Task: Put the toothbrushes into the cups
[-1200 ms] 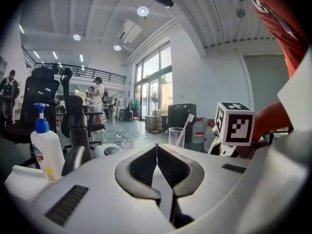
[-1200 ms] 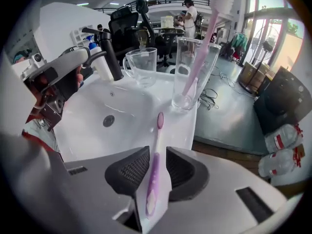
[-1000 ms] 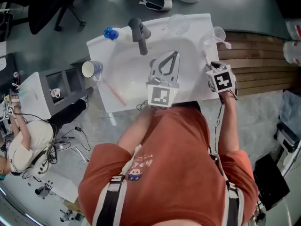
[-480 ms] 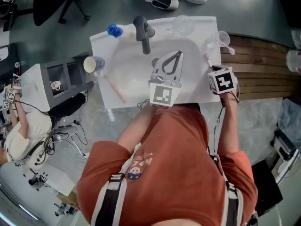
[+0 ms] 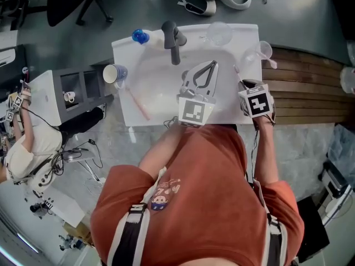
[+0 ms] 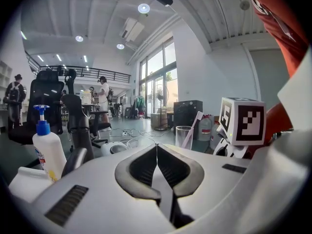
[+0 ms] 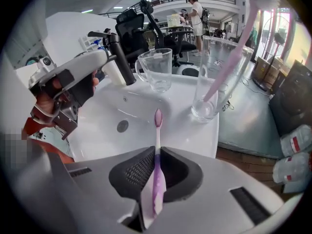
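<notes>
My right gripper [image 7: 156, 156] is shut on a purple toothbrush [image 7: 157, 135], whose bristle head points out over the white sink [image 7: 146, 104]; its jaws have just been closing on the handle. From above, that gripper [image 5: 248, 87] hangs over the sink's right rim, the brush [image 5: 238, 72] sticking out ahead. A tall glass [image 7: 213, 82] with a pink toothbrush [image 7: 234, 52] in it stands at the back right corner, beside a clear glass mug [image 7: 156, 68]. My left gripper [image 5: 211, 64] hovers shut and empty over the basin [image 6: 157, 147]. Another pink toothbrush [image 5: 136, 105] lies on the left rim.
A dark faucet [image 5: 173, 37] rises at the sink's back, a blue-capped pump bottle [image 5: 140, 36] to its left. A white cup [image 5: 113, 73] stands off the left edge. Wooden slats [image 5: 302, 82] lie right of the sink. A person sits on the floor [image 5: 22, 148].
The right gripper has drawn a little inward toward the basin, carrying the purple toothbrush off the rim. The left gripper has kept still.
</notes>
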A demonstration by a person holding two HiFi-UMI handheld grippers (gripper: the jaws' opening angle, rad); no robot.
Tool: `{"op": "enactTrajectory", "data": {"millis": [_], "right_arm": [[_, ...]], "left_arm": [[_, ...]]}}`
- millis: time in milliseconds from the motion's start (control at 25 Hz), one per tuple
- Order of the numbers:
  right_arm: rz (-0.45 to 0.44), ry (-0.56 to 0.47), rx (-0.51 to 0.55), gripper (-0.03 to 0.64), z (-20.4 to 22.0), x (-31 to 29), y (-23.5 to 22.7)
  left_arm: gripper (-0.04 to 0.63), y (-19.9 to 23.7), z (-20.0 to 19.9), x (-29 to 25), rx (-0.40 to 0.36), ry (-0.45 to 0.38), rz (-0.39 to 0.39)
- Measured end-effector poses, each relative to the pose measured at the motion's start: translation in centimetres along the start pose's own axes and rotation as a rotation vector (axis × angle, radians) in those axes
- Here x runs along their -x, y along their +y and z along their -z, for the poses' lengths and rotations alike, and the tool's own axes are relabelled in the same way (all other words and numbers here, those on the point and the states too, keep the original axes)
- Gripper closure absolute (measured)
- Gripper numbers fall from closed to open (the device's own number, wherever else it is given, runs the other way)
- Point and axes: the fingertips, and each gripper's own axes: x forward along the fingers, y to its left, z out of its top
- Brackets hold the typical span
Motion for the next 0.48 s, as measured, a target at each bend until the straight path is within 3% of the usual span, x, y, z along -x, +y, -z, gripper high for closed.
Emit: {"op": "enactTrajectory", "data": {"millis": [280,480], "right_arm": [[-0.042,-0.193,-0.029,0.574,-4.0,1.2,1.5],[-0.075,-0.347,-0.04,0.574,-6.7,2.7,1.6]], "left_arm": [[0.575,0.5,-0.8,-0.2,-0.016,0.002,-0.048],[0.575,0.6,-0.6,-0.1,0.016,0.012,-0.102]]}}
